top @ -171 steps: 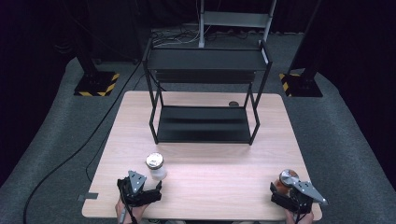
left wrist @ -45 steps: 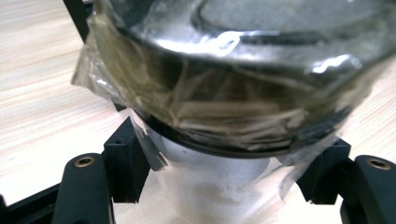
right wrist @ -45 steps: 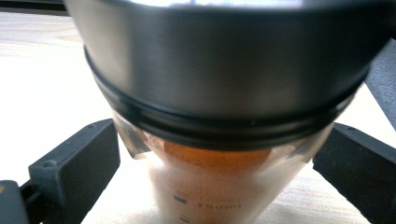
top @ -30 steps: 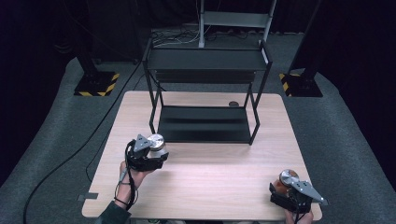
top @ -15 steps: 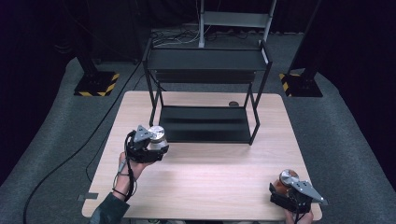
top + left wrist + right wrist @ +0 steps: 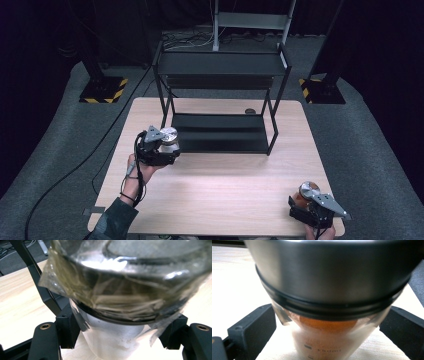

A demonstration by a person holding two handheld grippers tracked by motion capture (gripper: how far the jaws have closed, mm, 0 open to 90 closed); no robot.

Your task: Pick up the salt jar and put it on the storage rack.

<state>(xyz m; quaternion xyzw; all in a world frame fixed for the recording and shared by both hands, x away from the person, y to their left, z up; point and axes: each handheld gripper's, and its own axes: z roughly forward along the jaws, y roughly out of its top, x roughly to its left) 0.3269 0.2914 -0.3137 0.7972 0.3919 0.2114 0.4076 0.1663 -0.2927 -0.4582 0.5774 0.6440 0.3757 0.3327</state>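
Note:
My left gripper is shut on a clear jar of white powder, whose lid is wrapped in crinkled tape. It holds the jar upright just above the table, beside the front left leg of a black two-shelf rack. In the left gripper view the jar sits between both black jaws, with the rack's leg behind. At the near right corner my right gripper is shut on a jar with orange contents and a steel lid. That jar stands on the table with a jaw against each side.
The light wooden table has the rack on its far half. A small dark round thing lies behind the rack. Black stands with yellow-striped feet and cables lie on the grey floor beyond.
The left gripper took the white-powder jar from the near left of the table and has carried it forward and upward toward the rack. The right gripper and its jar have stayed put.

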